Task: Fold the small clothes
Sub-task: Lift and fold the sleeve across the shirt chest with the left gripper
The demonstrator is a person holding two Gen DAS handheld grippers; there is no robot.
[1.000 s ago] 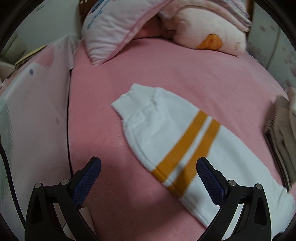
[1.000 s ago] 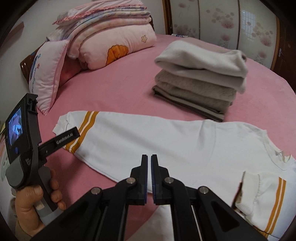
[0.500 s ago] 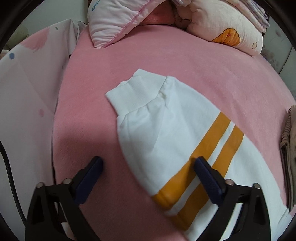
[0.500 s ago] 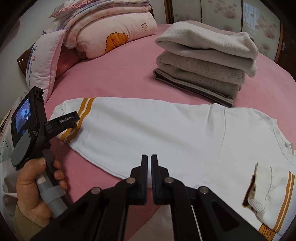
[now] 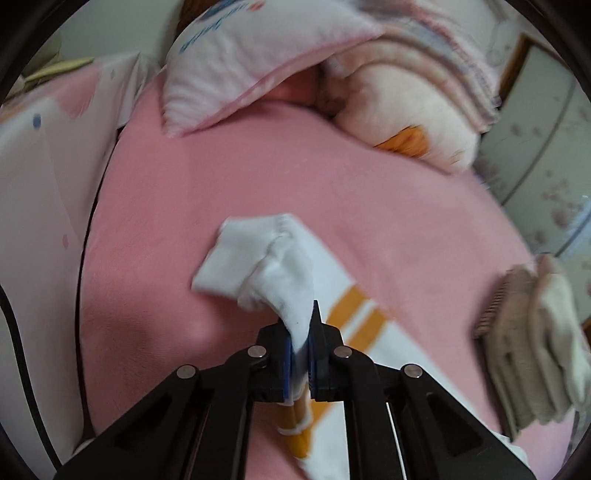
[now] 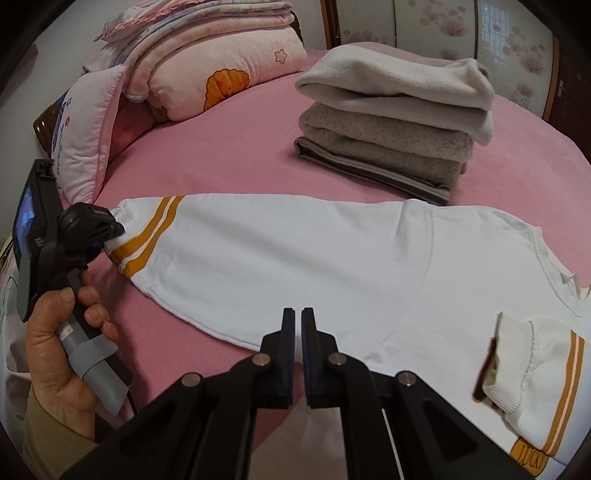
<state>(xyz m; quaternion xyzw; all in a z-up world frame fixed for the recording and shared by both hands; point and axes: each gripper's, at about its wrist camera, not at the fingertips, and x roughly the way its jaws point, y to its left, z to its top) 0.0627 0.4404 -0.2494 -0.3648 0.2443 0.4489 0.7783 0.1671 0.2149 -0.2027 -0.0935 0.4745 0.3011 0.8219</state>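
Observation:
A white sweatshirt with orange stripes lies flat on the pink bed. Its long sleeve stretches to the left; the other sleeve is folded over the body at the right. My left gripper is shut on the sleeve near the cuff and lifts the fabric off the bed. It shows in the right wrist view at the sleeve end, held by a hand. My right gripper is shut and empty, hovering over the sweatshirt's near edge.
A stack of folded grey and beige clothes sits behind the sweatshirt, and shows at the right in the left wrist view. Pink pillows and folded quilts lie at the bed's head. A wardrobe stands behind.
My left gripper moved forward over the sleeve end, closed on the fabric near the cuff and raised it. The right gripper stayed shut and drew slightly closer.

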